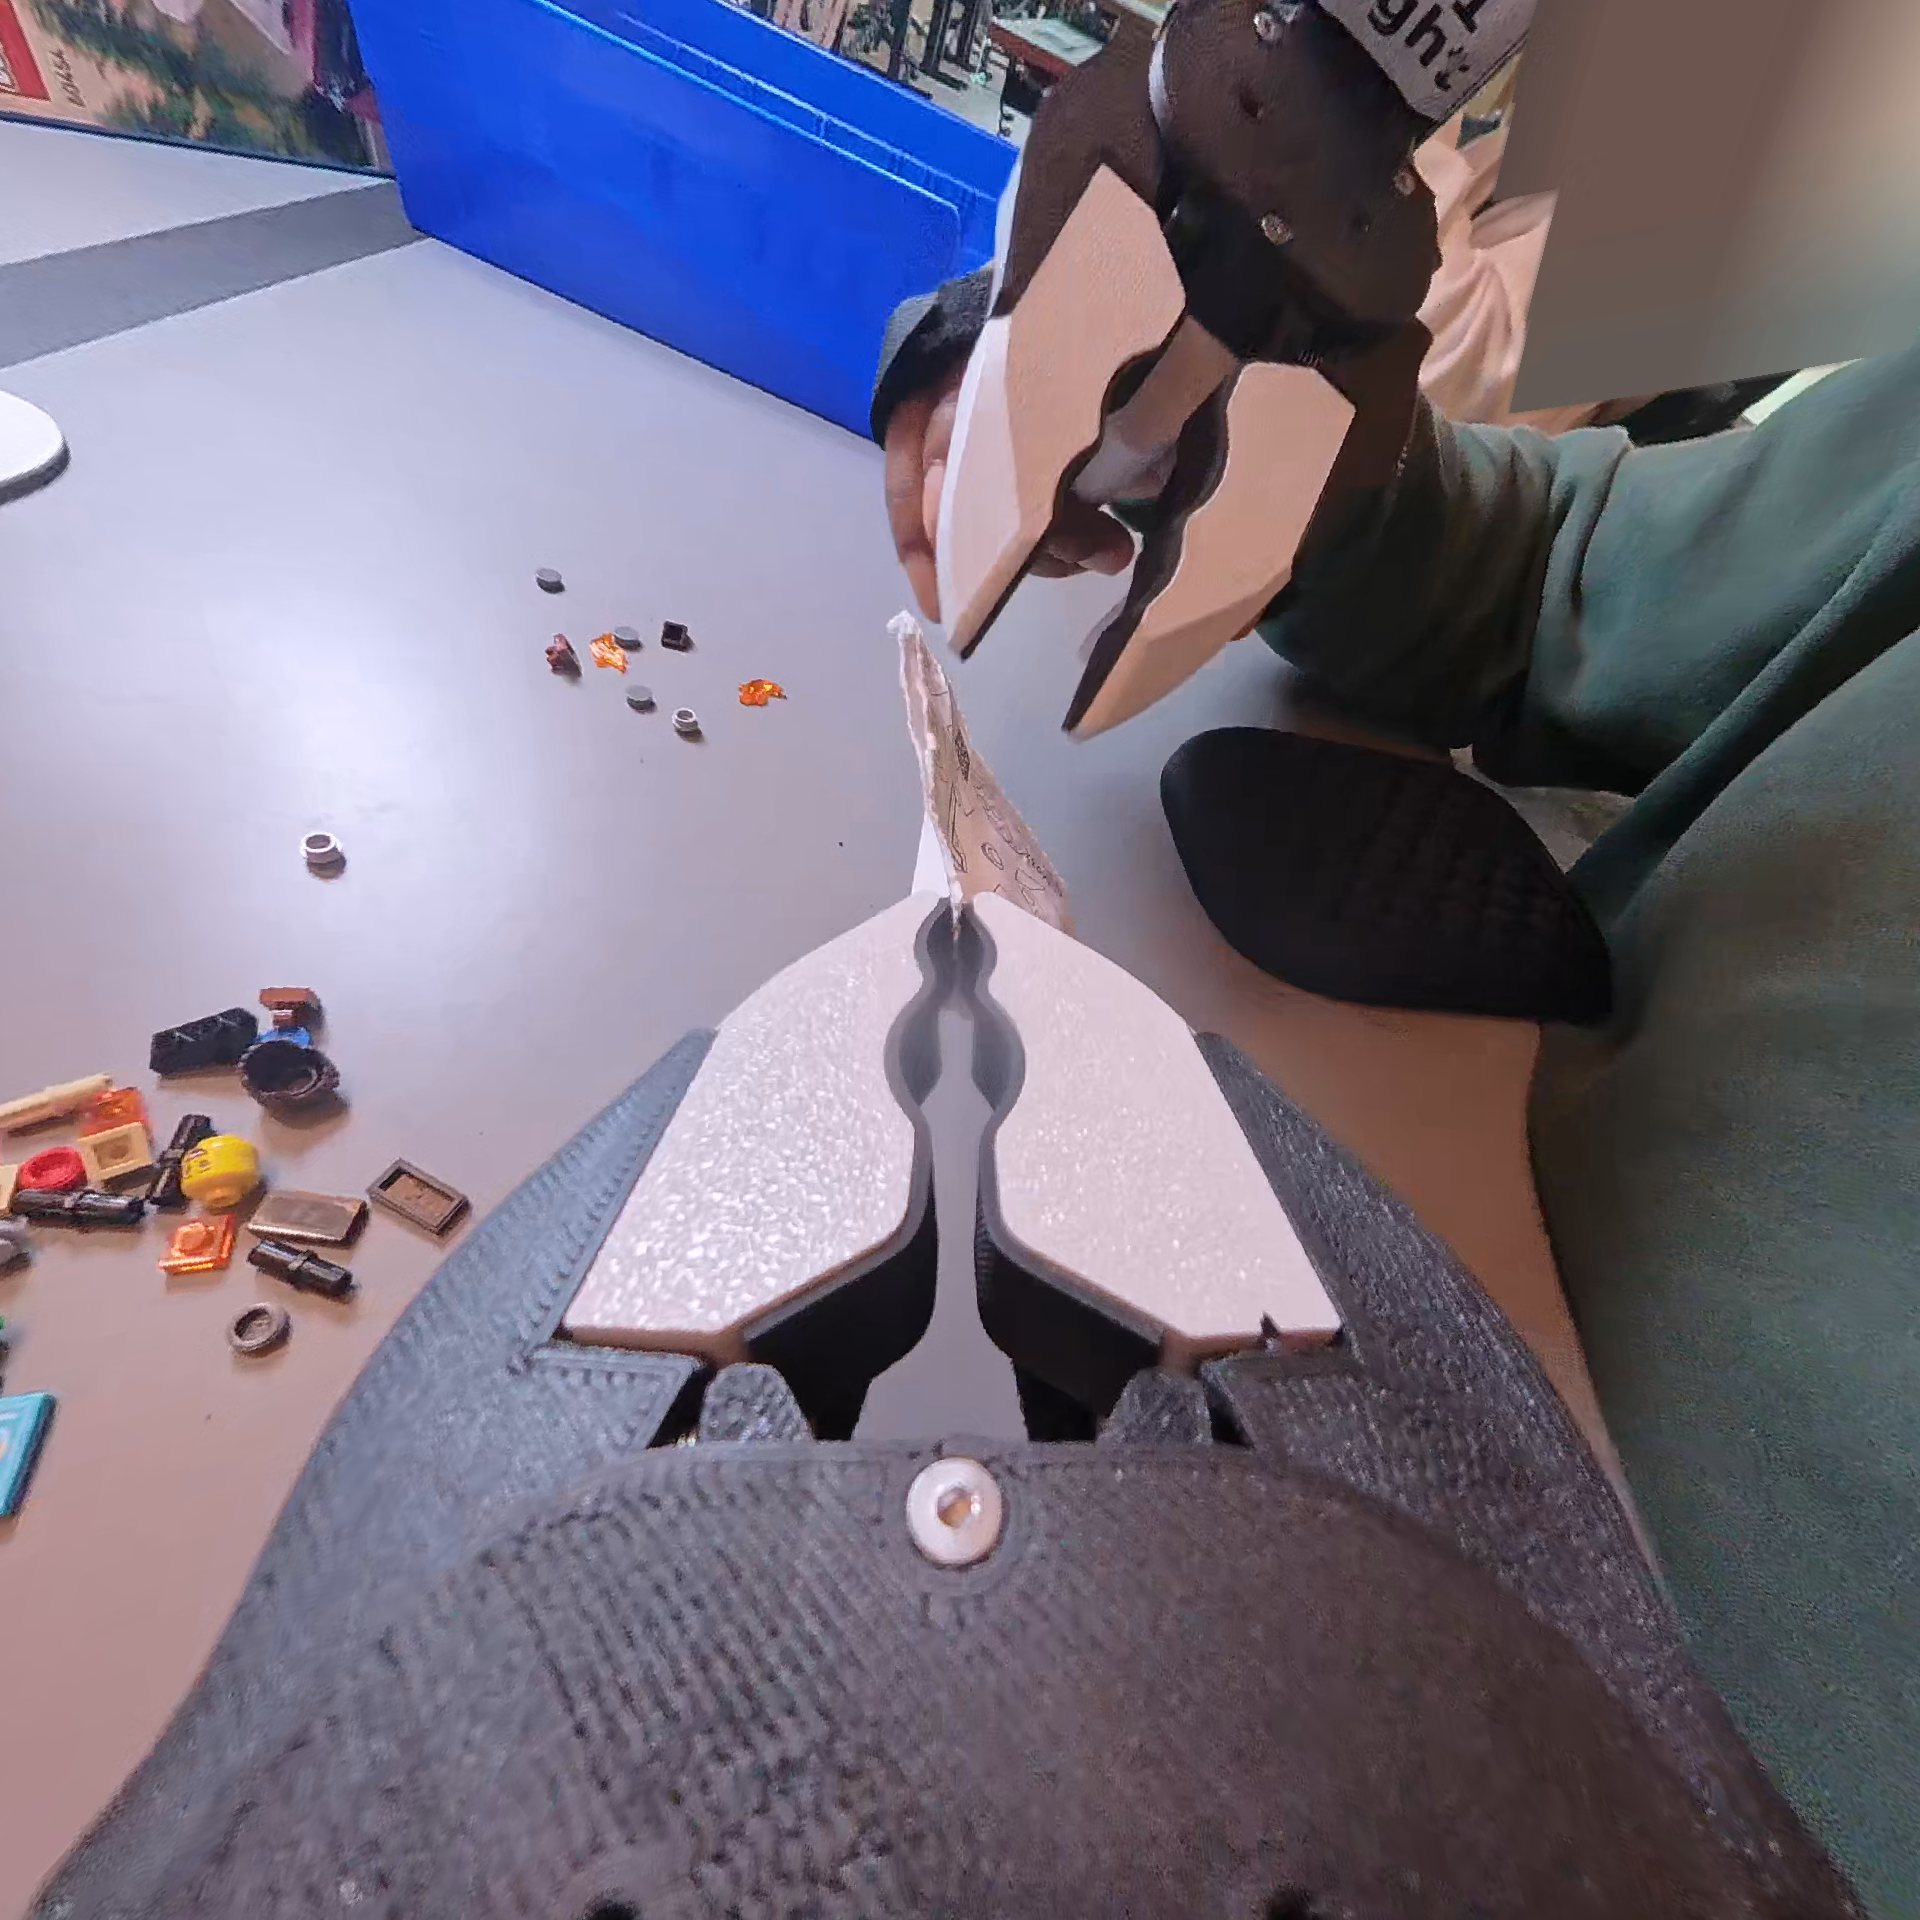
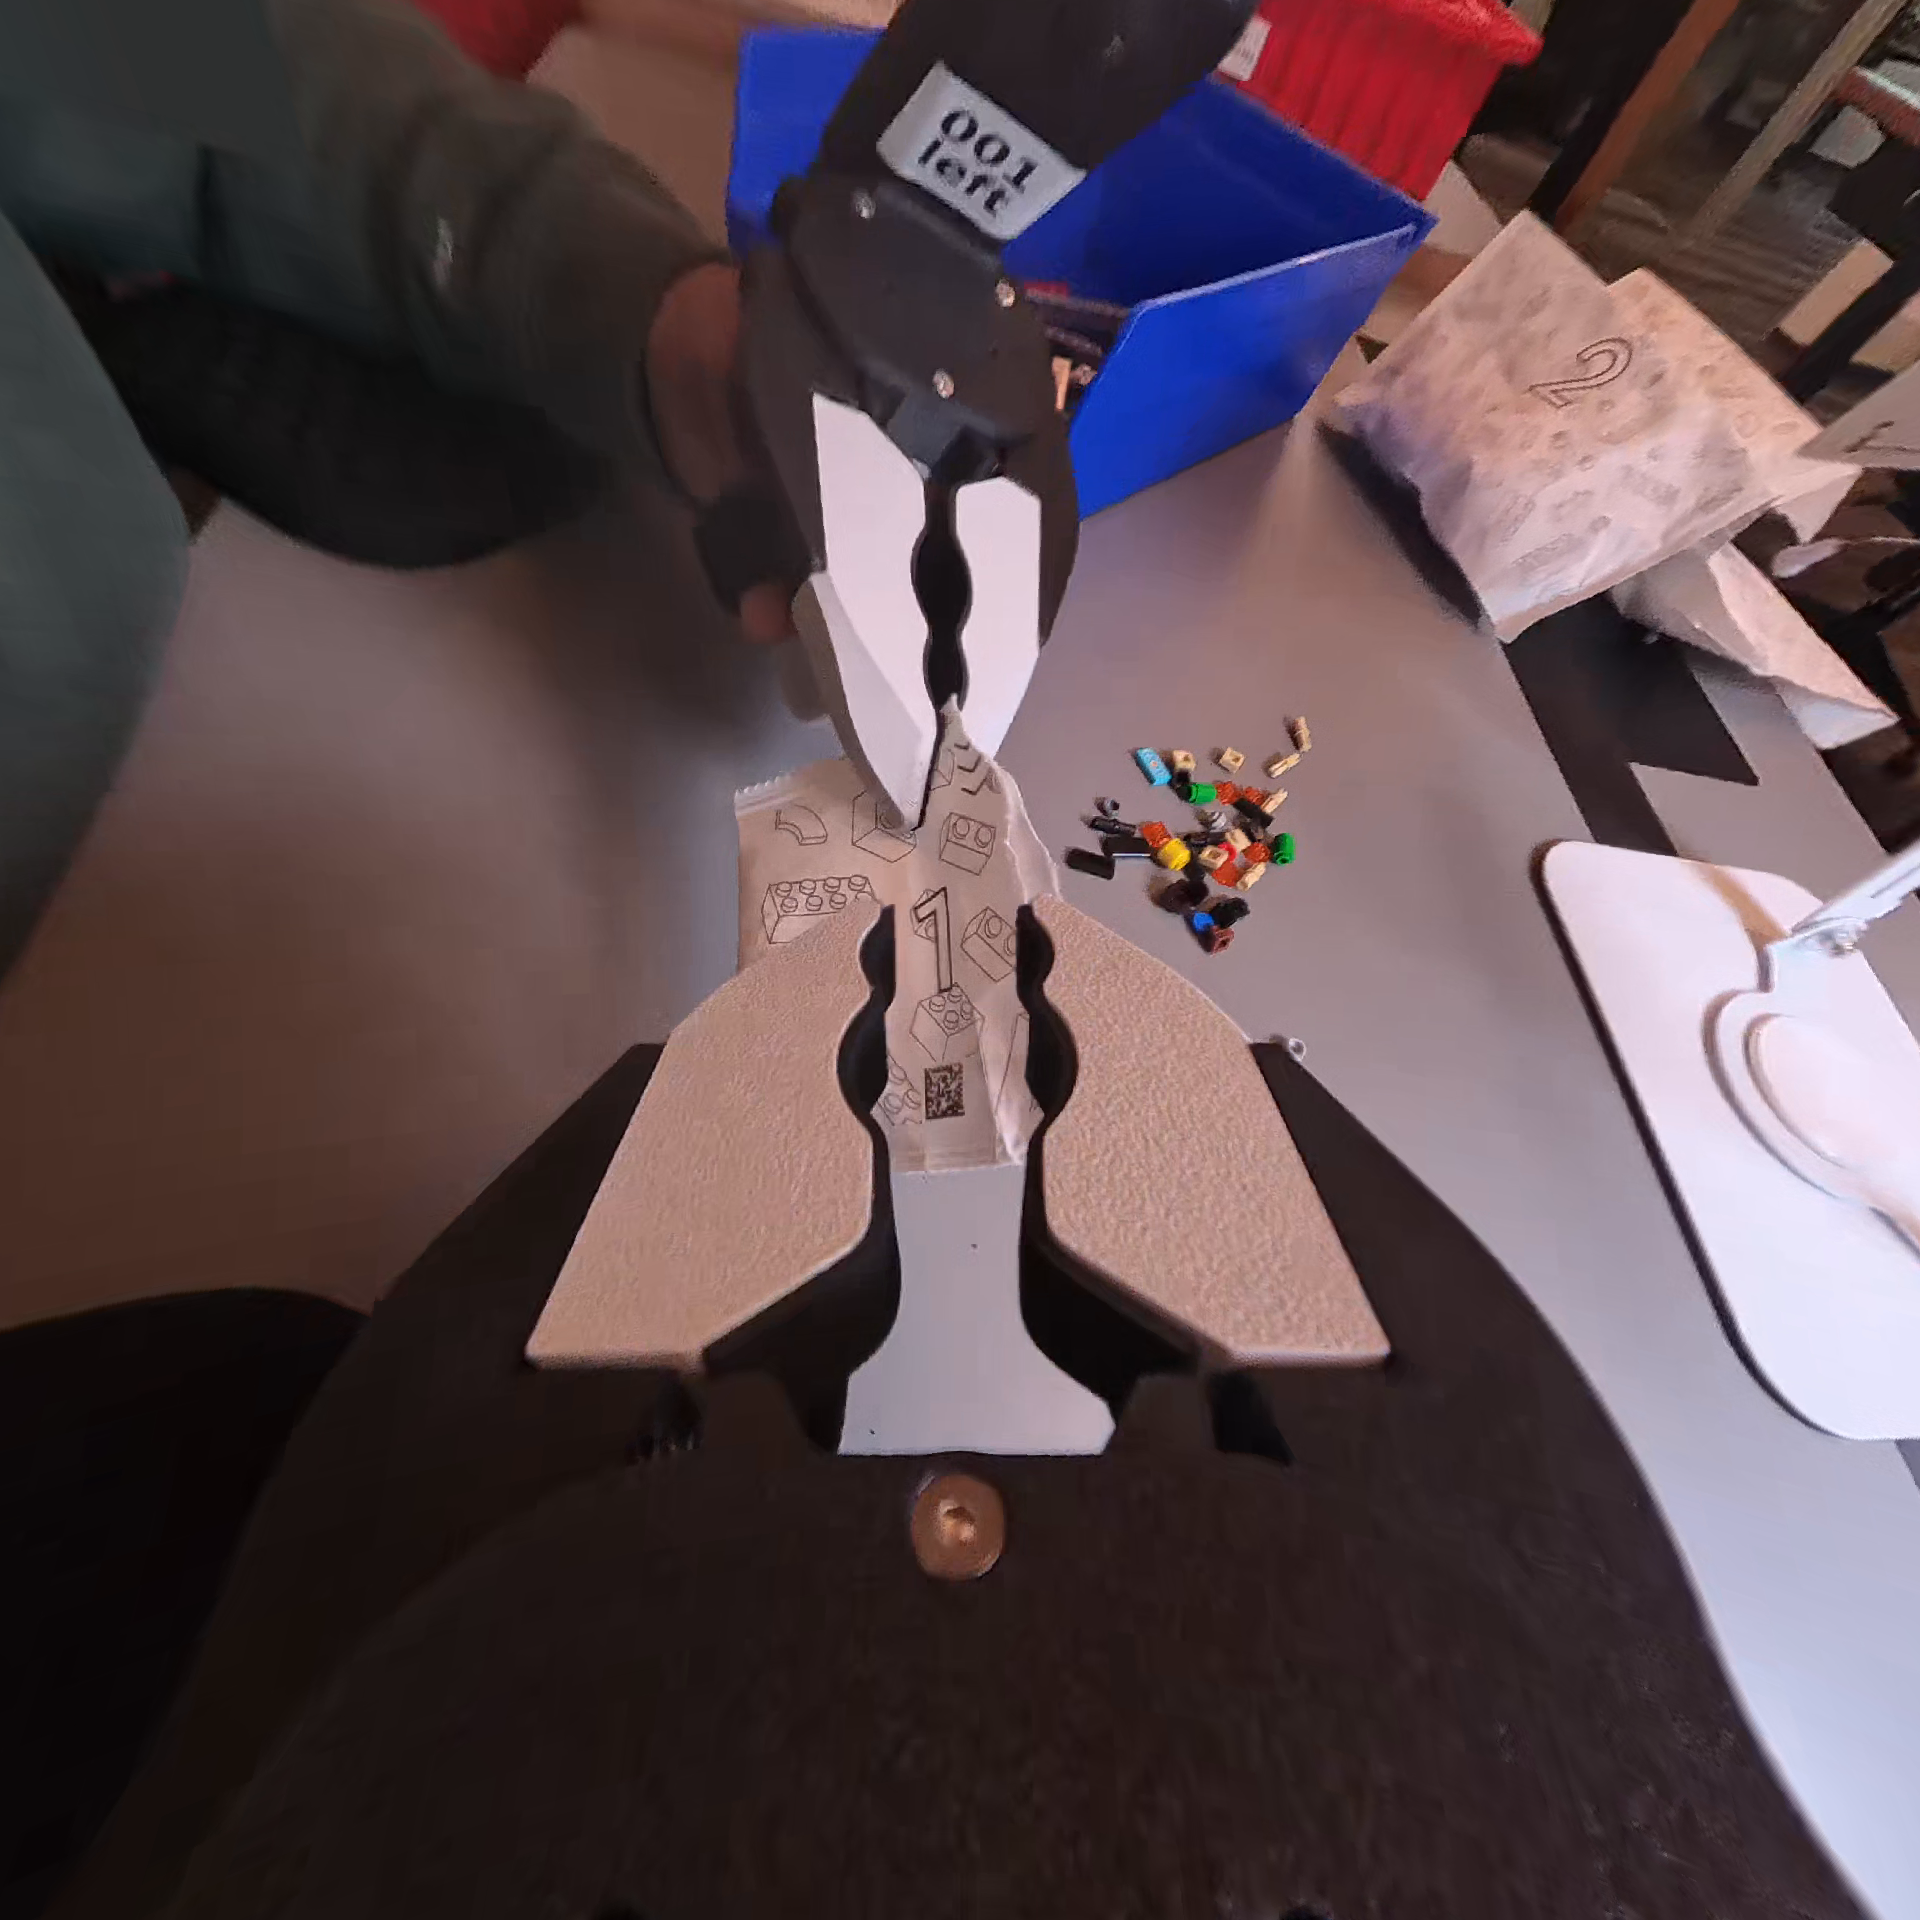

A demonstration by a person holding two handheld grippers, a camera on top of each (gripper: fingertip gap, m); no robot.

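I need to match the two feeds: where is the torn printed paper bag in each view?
Left wrist view: paper bag stands edge-on at centre, pinched in the left gripper.
Right wrist view: paper bag lies at centre, beyond the open right gripper.
Shared landmark: blue bin.

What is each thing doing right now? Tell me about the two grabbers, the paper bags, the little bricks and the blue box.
Left gripper: shut, pinching the torn paper bag.
Right gripper: open, holding nothing.
Torn paper bag: ripped open, one edge lifted.
Little bricks: loose, scattered on the table.
Blue box: open on top.
Other paper bag: lying crumpled on the table.
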